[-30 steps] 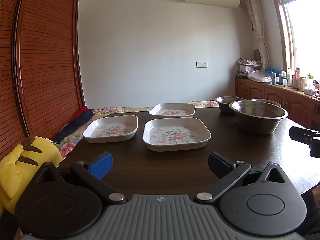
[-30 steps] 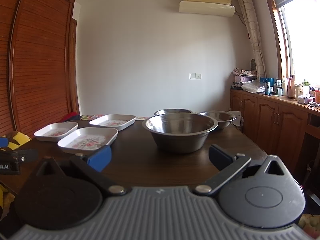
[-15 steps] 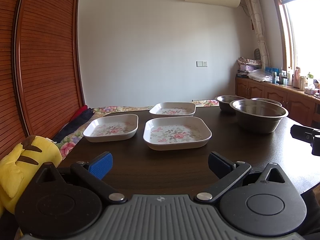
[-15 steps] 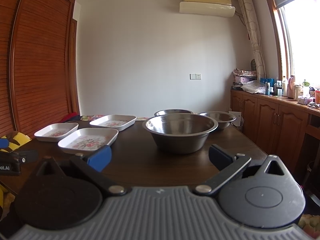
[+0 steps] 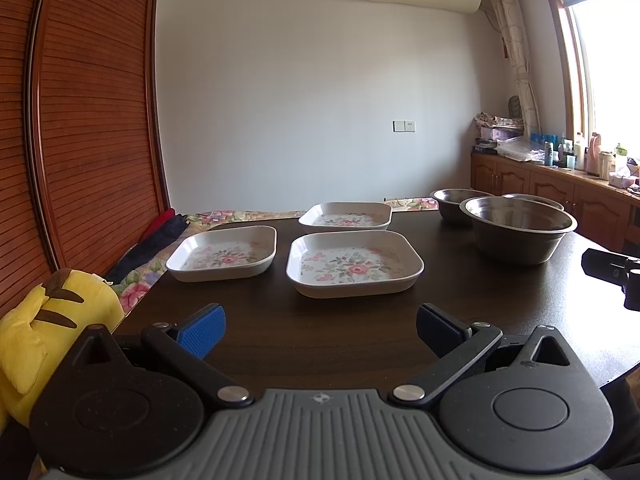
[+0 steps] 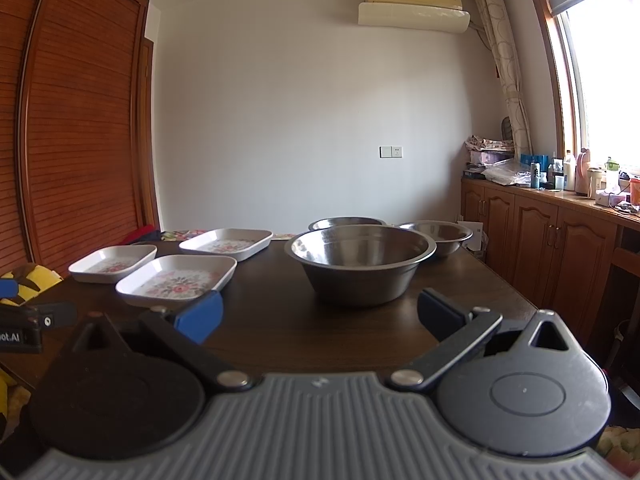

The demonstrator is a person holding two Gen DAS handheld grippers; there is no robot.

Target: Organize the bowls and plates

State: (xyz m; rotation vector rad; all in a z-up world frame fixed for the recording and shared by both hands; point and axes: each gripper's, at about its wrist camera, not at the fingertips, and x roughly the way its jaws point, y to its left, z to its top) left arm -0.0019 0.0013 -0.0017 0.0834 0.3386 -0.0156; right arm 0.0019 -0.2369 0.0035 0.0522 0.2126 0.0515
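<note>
item: three square floral plates, on the dark table, toward its left side. nearest plate (image 5: 355, 263) sits closest to the front edge; second plate (image 5: 224, 253) lies beside it toward the left edge; third plate (image 5: 346, 216) lies behind, toward the far edge. none stacked, none touching.

item: three steel bowls, toward the table's right side. large bowl (image 6: 360, 262) in front; two smaller bowls (image 6: 438, 236) behind it, near the far edge.

item: left gripper (image 5: 320, 326), spread wide and empty, over the front edge, facing the nearest plate. right gripper (image 6: 318, 316), likewise spread and empty, facing the large bowl.

item: table (image 5: 280, 332); yellow plush toy (image 5: 48, 320) off its left front corner.

risks, as i judge them: nothing is organized yet. the plates' shallow sloped rims may slip from my pads if i pinch too near the lip; a steel bowl's smooth wall may twist or clang when nested; the two grippers may collide mid-table.

views: the left wrist view shows the plate patterns and the toy in full; the right wrist view alone shows all three bowls distinctly and the table's right edge.
</note>
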